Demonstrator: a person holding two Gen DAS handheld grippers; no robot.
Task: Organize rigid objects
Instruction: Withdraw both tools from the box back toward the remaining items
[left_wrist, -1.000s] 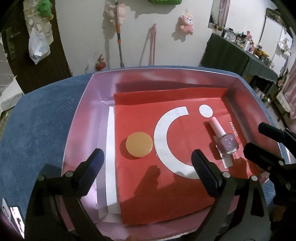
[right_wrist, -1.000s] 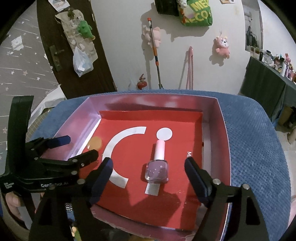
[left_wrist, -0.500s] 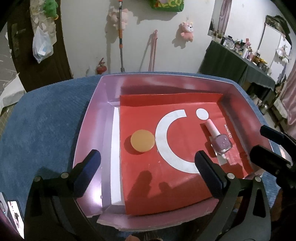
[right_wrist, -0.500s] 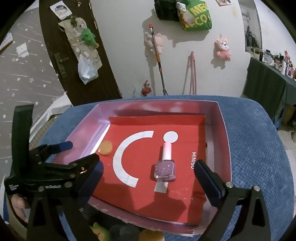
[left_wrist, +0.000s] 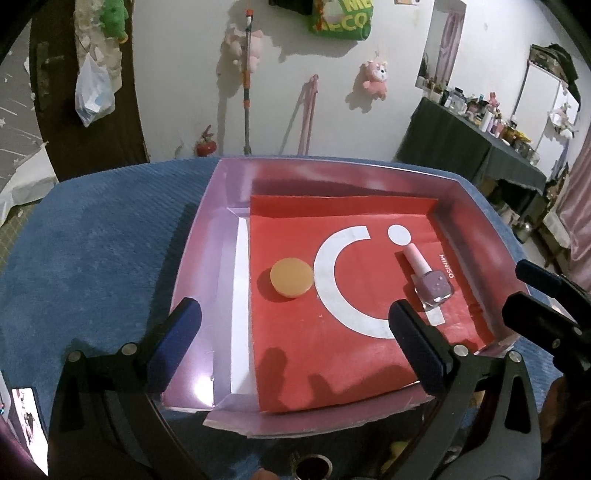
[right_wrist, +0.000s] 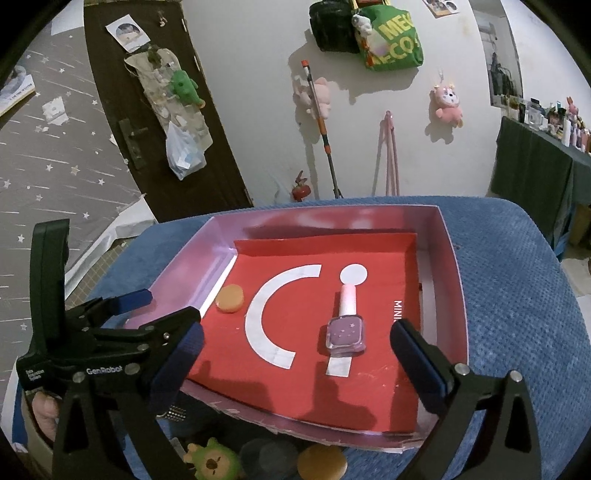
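left claw (left_wrist: 291, 328): spread wide, holding nothing | right claw (right_wrist: 295, 339): spread wide, holding nothing

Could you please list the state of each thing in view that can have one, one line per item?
Left tool: open, holding nothing.
Right tool: open, holding nothing.
Nail polish bottle: capped, lying flat on the red sheet, cap pointing away.
Orange disc: lying flat on the red sheet, untouched.
Pink box: open-topped, resting on the blue cushion.
Red sheet: lying flat in the box, far edge bent up.
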